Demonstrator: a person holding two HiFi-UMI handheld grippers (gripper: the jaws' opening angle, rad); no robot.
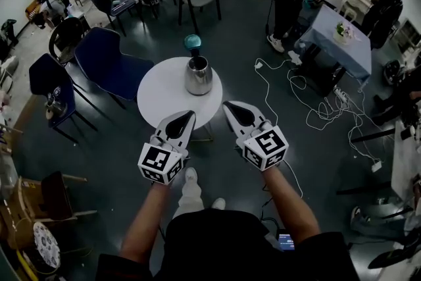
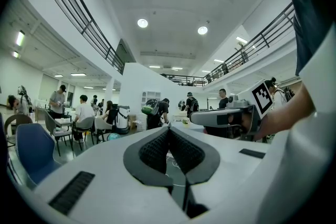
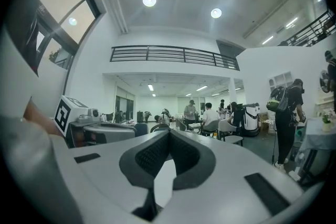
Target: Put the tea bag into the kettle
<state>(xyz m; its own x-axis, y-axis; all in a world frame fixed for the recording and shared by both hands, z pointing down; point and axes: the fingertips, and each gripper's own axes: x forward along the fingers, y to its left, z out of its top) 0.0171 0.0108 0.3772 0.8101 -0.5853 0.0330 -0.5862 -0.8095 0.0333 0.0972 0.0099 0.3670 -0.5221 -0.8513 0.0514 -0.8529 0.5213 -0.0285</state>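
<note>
Overhead, the steel kettle [image 1: 198, 75] stands toward the far side of the round white table [image 1: 158, 102]. No tea bag shows on it, though one might be too small to make out from here. The left gripper [image 1: 189, 115] and right gripper [image 1: 227, 105] hang just short of the table.

Left gripper view: jaws tip to tip, nothing between them.

Right gripper view: likewise closed and empty.

A tea bag should be light, limp and easily torn, so pinch its top edge or tag gently
</note>
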